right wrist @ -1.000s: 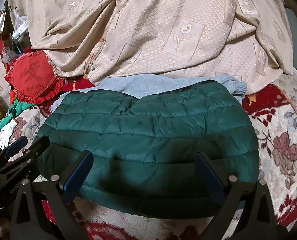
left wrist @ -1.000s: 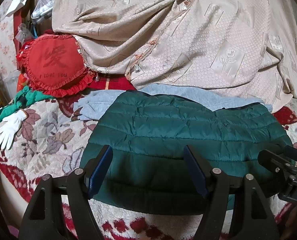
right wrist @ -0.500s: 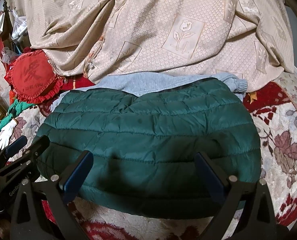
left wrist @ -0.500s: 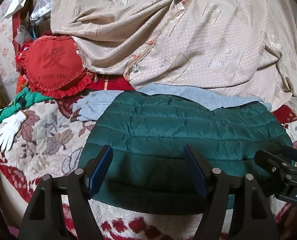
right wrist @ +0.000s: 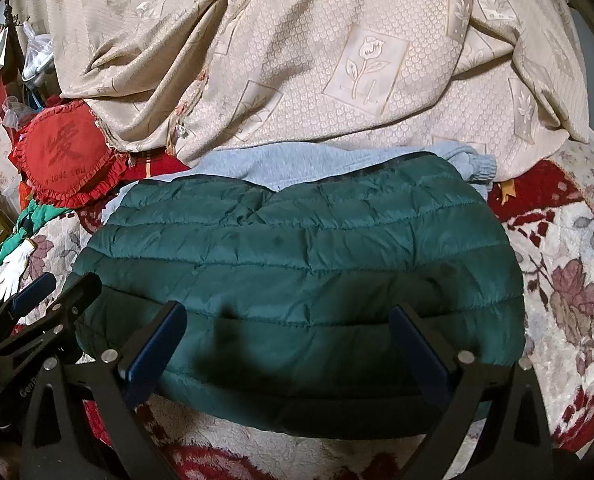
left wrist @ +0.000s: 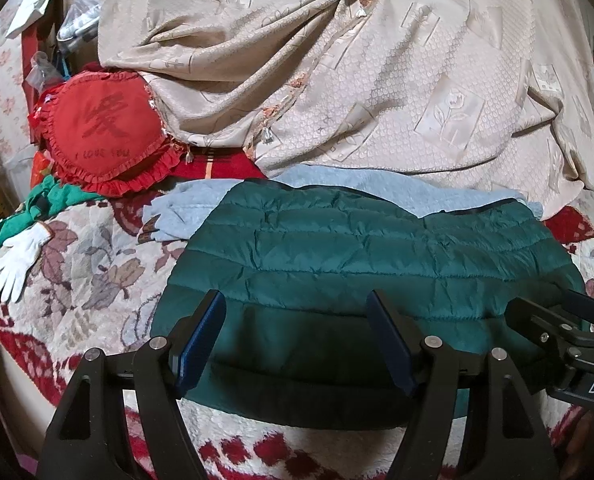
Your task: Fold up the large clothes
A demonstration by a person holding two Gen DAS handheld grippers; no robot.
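Nothing has shifted since the earlier frames: both grippers hang where they were and the cloth lies as it did. Directly ahead of the left gripper (left wrist: 297, 340) lies the green quilted jacket (left wrist: 357, 264), already doubled into a squat, rounded bundle, its dark hem nearest the fingertips. That gripper's jaws stand wide apart with only air between them, just above the near hem. The right gripper (right wrist: 287, 344) is likewise spread wide and empty, poised over the same near edge, to the right of its partner. Behind the jacket, partly under it, rests a pale grey sweatshirt (left wrist: 201, 212), one cuff poking out to the left. All of it sits on a floral blanket (left wrist: 97, 264); beyond rises a beige patterned bedspread (left wrist: 377, 80), with a red heart cushion (left wrist: 105, 128) and a white glove (left wrist: 17, 264) far off to the left.

By the look of it, the fold on the jacket is finished or nearly so, and this is a pause between grasps. Next would likely be closing on the near hem for one more fold, or turning to the sweatshirt, which calls for reaching past the jacket.
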